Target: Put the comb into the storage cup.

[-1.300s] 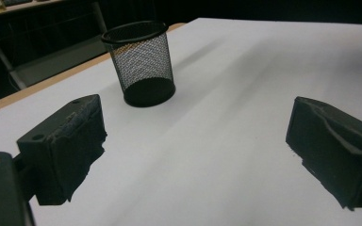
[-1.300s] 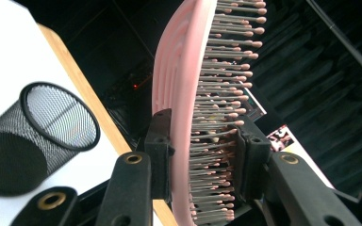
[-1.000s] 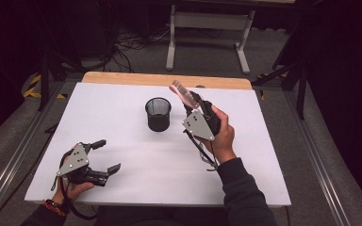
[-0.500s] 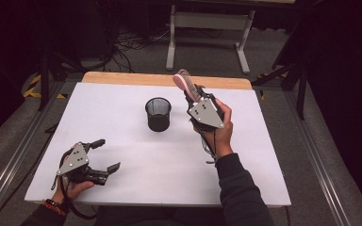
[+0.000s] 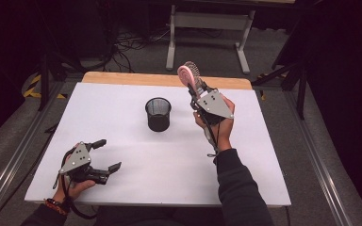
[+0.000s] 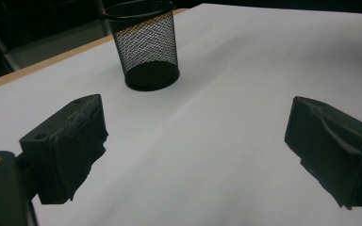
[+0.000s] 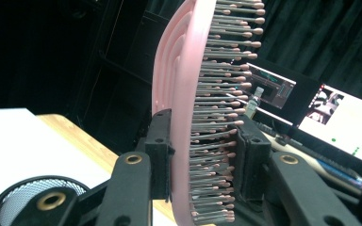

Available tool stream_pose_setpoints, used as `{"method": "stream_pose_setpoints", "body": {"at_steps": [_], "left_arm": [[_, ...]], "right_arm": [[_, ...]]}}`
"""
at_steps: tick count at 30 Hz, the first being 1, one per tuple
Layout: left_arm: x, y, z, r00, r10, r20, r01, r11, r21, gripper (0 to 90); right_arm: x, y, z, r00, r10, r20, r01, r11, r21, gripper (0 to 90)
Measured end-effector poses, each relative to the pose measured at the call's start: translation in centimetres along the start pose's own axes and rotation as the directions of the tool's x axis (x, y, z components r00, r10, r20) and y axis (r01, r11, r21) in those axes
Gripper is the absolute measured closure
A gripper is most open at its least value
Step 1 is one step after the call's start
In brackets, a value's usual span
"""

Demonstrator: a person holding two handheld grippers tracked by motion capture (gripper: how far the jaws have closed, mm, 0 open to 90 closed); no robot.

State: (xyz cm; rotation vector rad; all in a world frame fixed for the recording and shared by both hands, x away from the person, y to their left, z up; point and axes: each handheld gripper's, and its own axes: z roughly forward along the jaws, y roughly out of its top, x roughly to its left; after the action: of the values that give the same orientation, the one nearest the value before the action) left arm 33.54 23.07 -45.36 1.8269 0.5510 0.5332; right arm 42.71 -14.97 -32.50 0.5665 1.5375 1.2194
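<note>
One pink hairbrush clenched in my right gripper, held above the bench right of the mesh cup.
Left gripper idle, jaws released. Risk: grip bears on the bristles, so the brush may twist, hit the rim and tip the cup.

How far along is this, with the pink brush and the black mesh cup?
Done: the right gripper has the pink bristled plastic hairbrush clamped and raised off the white table. In hand: carrying it. Probably left: putting it into the empty black wire-mesh cup. The left gripper rests open.
</note>
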Motion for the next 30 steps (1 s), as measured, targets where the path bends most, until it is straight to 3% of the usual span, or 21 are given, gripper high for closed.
{"method": "stream_pose_setpoints", "body": {"at_steps": [9, 21, 30], "left_arm": [[0.0, 0.0, 0.0, 1.0, -0.002, 0.006, 0.002, 1.0, -0.006, 6.9], [0.2, -0.1, -0.1, 0.9999, -0.012, 0.01, 0.013, 0.9998, -0.018, 6.7], [0.3, -0.1, -0.3, 0.9998, -0.015, 0.015, 0.015, 0.9998, -0.012, 6.9]], "right_arm": [[-1.0, 0.1, 0.8, 0.9928, 0.12, -0.005, -0.12, 0.992, -0.024, 64.7], [-1.3, 1.5, 1.7, 0.9854, 0.168, -0.026, -0.17, 0.984, -0.054, 64.8], [-0.7, 2.6, 2.6, 0.9753, 0.213, -0.059, -0.217, 0.974, -0.071, 64.7]]}}
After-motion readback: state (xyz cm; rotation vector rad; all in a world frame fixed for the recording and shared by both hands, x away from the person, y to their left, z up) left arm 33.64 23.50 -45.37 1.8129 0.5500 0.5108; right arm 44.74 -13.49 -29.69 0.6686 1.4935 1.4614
